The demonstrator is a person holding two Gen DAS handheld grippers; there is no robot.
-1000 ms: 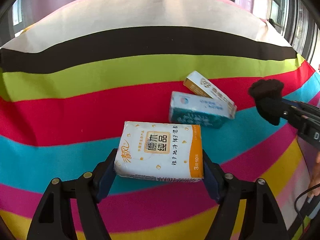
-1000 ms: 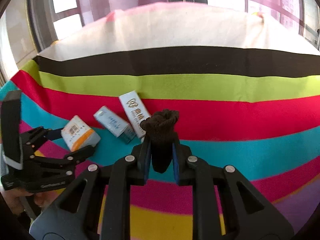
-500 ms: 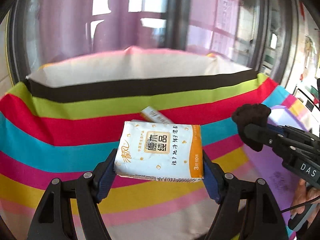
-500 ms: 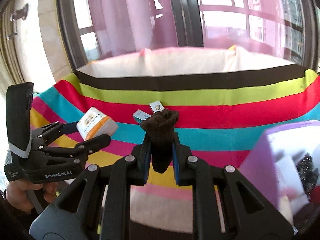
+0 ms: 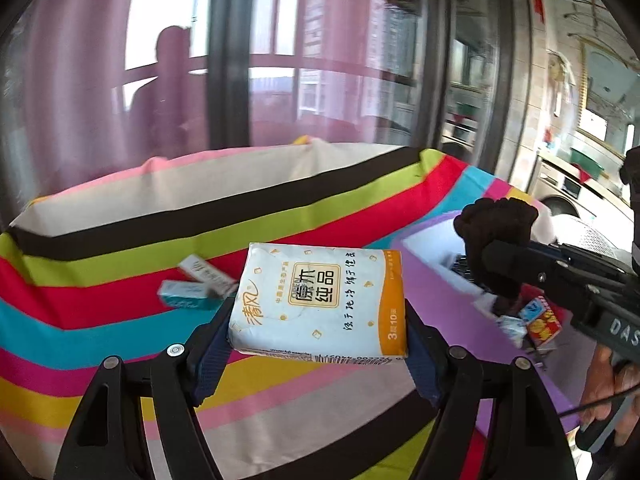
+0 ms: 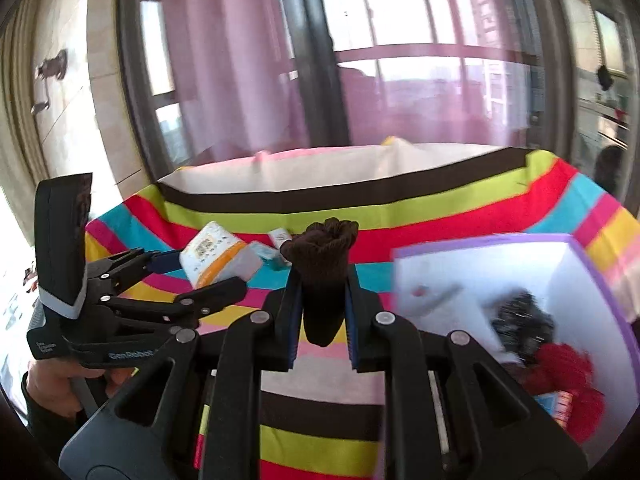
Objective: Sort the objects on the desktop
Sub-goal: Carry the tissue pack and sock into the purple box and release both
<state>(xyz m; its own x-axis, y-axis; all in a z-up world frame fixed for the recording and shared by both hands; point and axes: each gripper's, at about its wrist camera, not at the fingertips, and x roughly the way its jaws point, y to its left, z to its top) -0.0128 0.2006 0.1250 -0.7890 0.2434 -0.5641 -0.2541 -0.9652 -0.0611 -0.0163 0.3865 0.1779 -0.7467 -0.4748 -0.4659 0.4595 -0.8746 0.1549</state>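
Mid-sort: the left hand-held gripper (image 5: 318,344) grasps a tissue pack (image 5: 320,304), the right hand-held gripper (image 6: 320,312) clenches a brown knitted item (image 6: 324,276), two small boxes (image 5: 196,284) remain on the striped tabletop (image 5: 120,248), and the purple box (image 6: 600,280) already holds several things

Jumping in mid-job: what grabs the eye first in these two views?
The white tissue pack clamped in the left gripper, above the striped cloth. Next, the dark brown knit piece pinched in the right gripper, beside the purple-rimmed box at right.
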